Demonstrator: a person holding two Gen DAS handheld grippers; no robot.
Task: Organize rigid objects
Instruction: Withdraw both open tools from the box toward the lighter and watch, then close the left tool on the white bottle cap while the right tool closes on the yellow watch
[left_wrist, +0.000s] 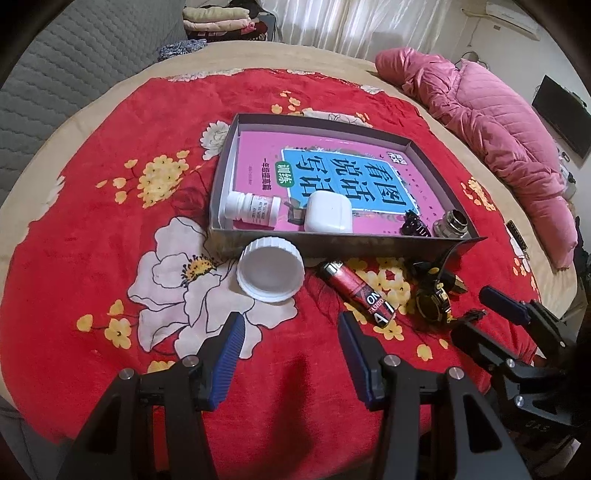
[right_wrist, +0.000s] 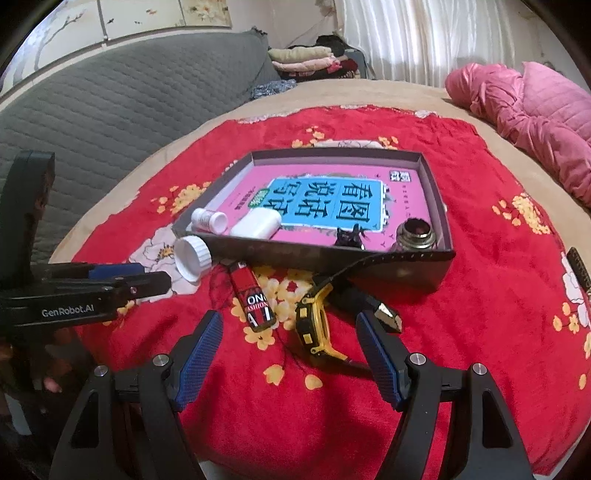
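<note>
Right wrist view — right gripper released, hovering over yellow watch on the bed; left gripper released too, white cap ahead.

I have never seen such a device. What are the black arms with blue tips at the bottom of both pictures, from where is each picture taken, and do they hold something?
They are two hand-held grippers; a person carries one in each hand. Each picture comes from a camera on one gripper, looking along its fingers. The first shows the left gripper, the second the right gripper. Both are open and hold nothing.

On the red blanket lies a shallow box with a pink book, a small bottle, a white case, a black clip and a metal ring-shaped part. Outside the box lie a white cap, a red lighter and a watch.
</note>
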